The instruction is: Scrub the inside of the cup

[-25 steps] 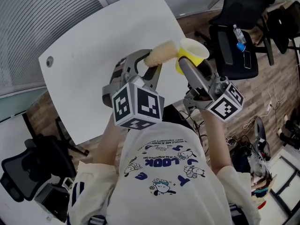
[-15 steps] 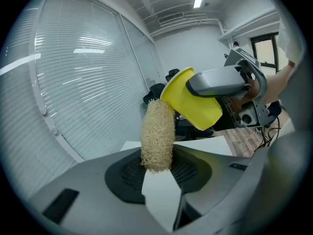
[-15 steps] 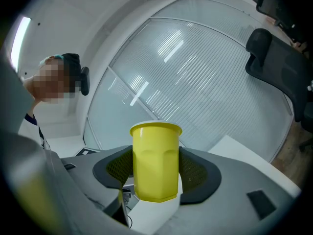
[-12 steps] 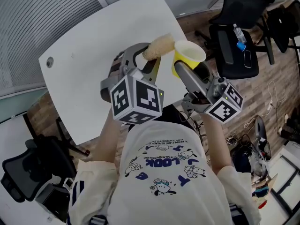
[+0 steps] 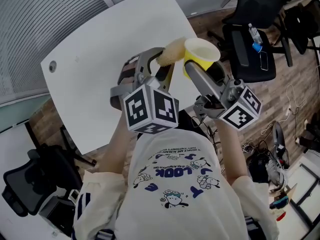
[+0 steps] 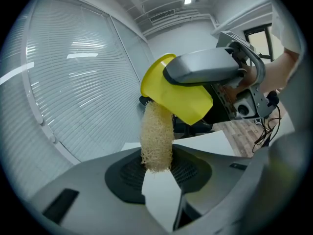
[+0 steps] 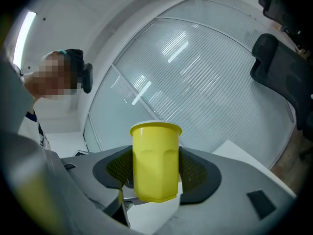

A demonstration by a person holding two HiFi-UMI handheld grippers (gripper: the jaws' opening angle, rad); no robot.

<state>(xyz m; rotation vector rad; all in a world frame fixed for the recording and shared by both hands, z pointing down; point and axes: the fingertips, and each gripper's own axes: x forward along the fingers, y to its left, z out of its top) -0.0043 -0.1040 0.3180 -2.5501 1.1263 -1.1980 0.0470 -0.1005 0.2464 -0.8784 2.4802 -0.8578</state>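
Left claw (image 6: 157,175) clenched on the loofah (image 6: 156,133), right claw (image 7: 156,182) clamping the cup (image 5: 200,51) over the counter (image 5: 100,59) edge. The cup has nudged closer, so the loofah tip sits at its rim's 9 o'clock; scrubbing seems under way.

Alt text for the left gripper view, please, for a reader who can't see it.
The left gripper grips a pale loofah scrubber by its base. The scrubber's top meets the rim of a tilted yellow cup clamped in the right gripper. Window blinds fill the background, with a white table below.
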